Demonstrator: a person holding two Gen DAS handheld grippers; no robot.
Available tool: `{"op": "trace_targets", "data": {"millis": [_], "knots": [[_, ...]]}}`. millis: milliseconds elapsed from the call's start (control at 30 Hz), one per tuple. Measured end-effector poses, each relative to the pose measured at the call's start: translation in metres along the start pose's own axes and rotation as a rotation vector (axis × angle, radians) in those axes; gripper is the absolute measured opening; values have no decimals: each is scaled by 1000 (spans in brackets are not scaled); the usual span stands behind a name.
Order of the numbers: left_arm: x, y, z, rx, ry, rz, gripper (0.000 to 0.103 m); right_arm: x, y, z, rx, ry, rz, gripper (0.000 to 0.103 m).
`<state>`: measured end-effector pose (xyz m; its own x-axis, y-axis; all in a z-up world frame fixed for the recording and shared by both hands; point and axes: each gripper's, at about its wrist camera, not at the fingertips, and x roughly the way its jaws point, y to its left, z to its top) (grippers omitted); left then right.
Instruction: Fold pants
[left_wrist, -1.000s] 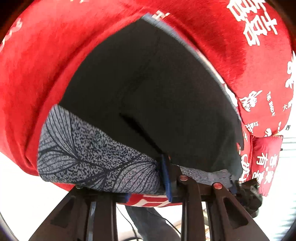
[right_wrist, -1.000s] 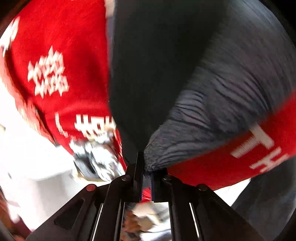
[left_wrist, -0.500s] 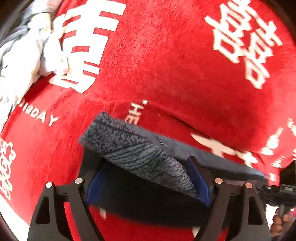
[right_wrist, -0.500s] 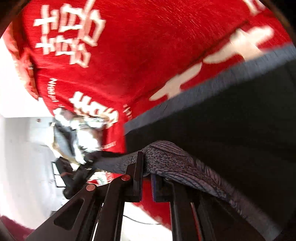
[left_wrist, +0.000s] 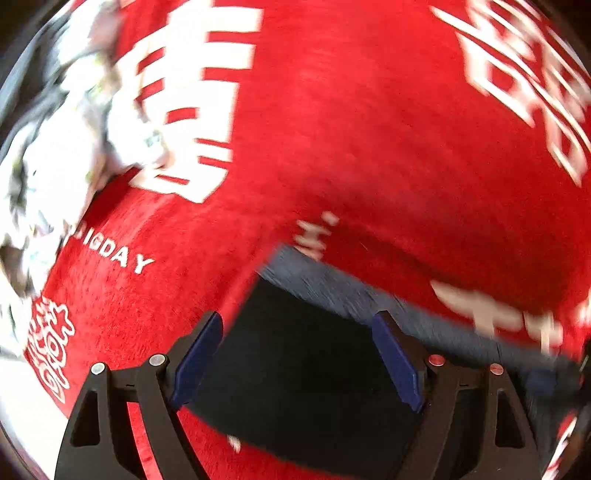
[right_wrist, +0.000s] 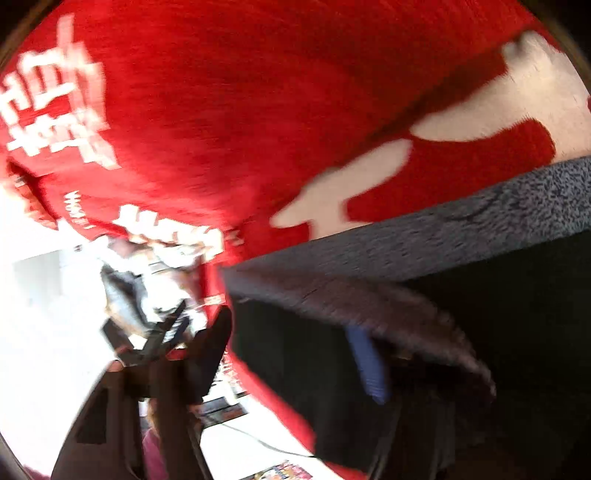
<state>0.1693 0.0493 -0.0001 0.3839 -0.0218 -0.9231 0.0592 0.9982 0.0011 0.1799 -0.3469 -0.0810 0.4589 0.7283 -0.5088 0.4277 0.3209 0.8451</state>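
1. OK, my left gripper (left_wrist: 295, 354) jaws apart, pads clear of the pants (left_wrist: 295, 369).
2. My right gripper (right_wrist: 295, 350) opening, grey hem draped over one finger.
3. Pants flat on red blanket (left_wrist: 351, 147).

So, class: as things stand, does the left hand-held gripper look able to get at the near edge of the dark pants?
Probably yes. The left hand-held gripper is open right over the pants lying on the red blanket, with nothing between.
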Motion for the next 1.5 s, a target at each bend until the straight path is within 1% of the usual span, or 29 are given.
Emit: {"op": "trace_targets", "data": {"millis": [67, 100, 167, 233, 300, 367, 400, 433, 500, 600, 700, 767, 800, 833, 867, 933, 967, 1000, 1033, 1067, 1133, 1233, 1300, 1433, 1467, 1500], "knots": [[-6, -24, -19, 84, 41, -47, 84, -14, 13, -14, -47, -4, 14, 73], [-6, -38, -31, 124, 73, -78, 84, -23, 16, -25, -65, -10, 5, 73], [-10, -66, -56, 184, 127, -145, 84, -39, 15, -46, -79, -26, -19, 73], [-14, -97, -81, 235, 183, -228, 84, -64, 4, -73, -68, -63, -67, 73], [-20, -132, -105, 292, 231, -315, 84, -98, -18, -100, -35, -114, -126, 73], [-24, -162, -123, 344, 261, -379, 84, -132, -41, -133, 15, -182, -178, 73], [-27, -181, -133, 378, 276, -425, 84, -149, -54, -151, 45, -218, -193, 73], [-32, -198, -138, 402, 283, -456, 84, -165, -68, -170, 83, -253, -209, 74], [-34, -230, -151, 451, 304, -517, 84, -196, -96, -212, 176, -312, -294, 74], [-42, -269, -174, 500, 334, -574, 84, -227, -138, -278, 311, -408, -352, 75], [-47, -288, -189, 524, 348, -606, 84, -237, -181, -331, 441, -459, -381, 76], [-45, -293, -194, 533, 353, -614, 84, -235, -209, -354, 506, -477, -362, 76], [-44, -298, -199, 536, 363, -620, 84, -232, -217, -360, 525, -479, -354, 76], [-43, -298, -202, 539, 374, -624, 84, -229, -227, -365, 546, -480, -328, 76], [-43, -302, -206, 542, 387, -626, 84, -224, -237, -370, 567, -484, -278, 76], [-35, -310, -215, 546, 421, -626, 84, -216, -249, -372, 587, -489, -195, 75], [-31, -315, -221, 544, 443, -626, 84, -213, -253, -371, 590, -487, -129, 64], [-29, -318, -224, 538, 455, -629, 82, -212, -254, -369, 590, -486, -61, 48], [-27, -320, -225, 529, 468, -639, 78, -209, -251, -369, 592, -475, -33, 19], [-28, -323, -226, 519, 480, -652, 70, -212, -247, -365, 582, -470, 4, 17], [-35, -331, -219, 501, 483, -672, 69, -230, -232, -355, 519, -468, 73, 16], [-53, -347, -199, 476, 443, -693, 69, -267, -206, -325, 441, -468, 128, 16], [-61, -362, -180, 464, 402, -693, 69, -297, -192, -287, 393, -477, 145, 16], [-60, -397, -142, 441, 346, -672, 69, -348, -177, -210, 315, -520, 170, 16], [-62, -406, -128, 429, 315, -655, 69, -361, -176, -184, 303, -534, 169, 16], [-64, -409, -117, 420, 286, -645, 69, -372, -176, -170, 293, -543, 165, 16]]}}
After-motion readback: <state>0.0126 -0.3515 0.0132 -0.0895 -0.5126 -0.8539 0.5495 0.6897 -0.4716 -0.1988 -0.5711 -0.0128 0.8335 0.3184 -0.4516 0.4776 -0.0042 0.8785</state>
